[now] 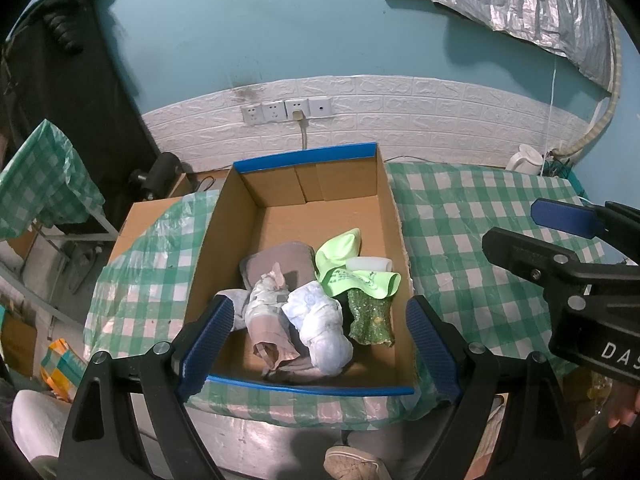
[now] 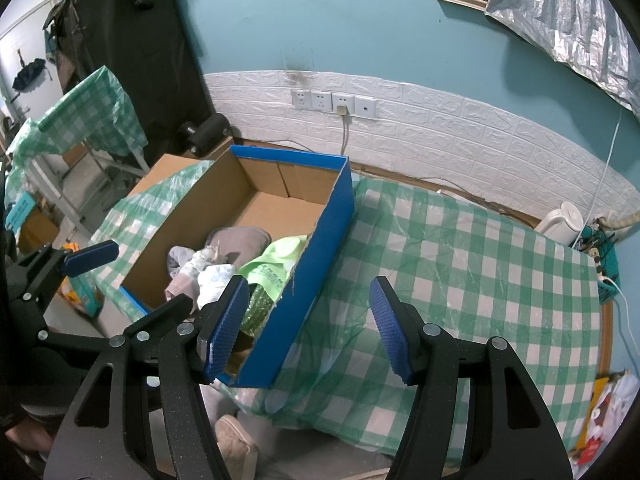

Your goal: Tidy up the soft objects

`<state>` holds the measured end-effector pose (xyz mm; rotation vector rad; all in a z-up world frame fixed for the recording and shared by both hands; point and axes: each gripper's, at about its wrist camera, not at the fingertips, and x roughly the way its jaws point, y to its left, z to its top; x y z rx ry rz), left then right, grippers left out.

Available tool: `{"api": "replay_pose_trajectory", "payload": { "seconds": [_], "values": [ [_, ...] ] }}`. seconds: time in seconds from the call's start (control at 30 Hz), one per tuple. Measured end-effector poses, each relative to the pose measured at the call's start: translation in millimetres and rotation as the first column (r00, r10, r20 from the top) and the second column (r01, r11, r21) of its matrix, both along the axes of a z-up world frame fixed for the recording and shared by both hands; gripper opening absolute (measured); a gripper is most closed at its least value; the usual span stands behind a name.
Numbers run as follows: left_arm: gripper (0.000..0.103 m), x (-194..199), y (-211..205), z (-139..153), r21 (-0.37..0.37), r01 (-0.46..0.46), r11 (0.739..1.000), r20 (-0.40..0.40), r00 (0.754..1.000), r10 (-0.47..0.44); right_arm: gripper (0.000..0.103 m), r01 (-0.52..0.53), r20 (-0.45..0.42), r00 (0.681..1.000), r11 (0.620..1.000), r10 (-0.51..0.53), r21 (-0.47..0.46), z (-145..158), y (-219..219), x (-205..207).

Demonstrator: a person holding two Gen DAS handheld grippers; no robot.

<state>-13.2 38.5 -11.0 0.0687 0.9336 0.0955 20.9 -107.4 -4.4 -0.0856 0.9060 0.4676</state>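
A blue-edged cardboard box stands on the green checked tablecloth. Its near end holds soft things: a grey cloth, a white diaper, a lime green bag, a green sponge-like piece and a beige wrapped bundle. My left gripper is open and empty, hovering over the box's near end. My right gripper is open and empty above the box's near right corner; it also shows at the right of the left wrist view.
A white kettle stands at the table's far right corner. Wall sockets with a plugged cable sit behind the box. Another checked table stands at the left. A shoe shows below the table edge.
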Motion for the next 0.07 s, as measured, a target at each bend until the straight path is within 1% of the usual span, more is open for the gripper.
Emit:
{"api": "replay_pose_trajectory", "payload": {
  "seconds": [0.07],
  "values": [
    [0.089,-1.1,-0.8,-1.6,0.0,-0.002,1.0,-0.003,1.0,0.002,0.062,0.0,0.001,1.0,1.0,0.0,0.001,0.1,0.3,0.2]
  ]
}}
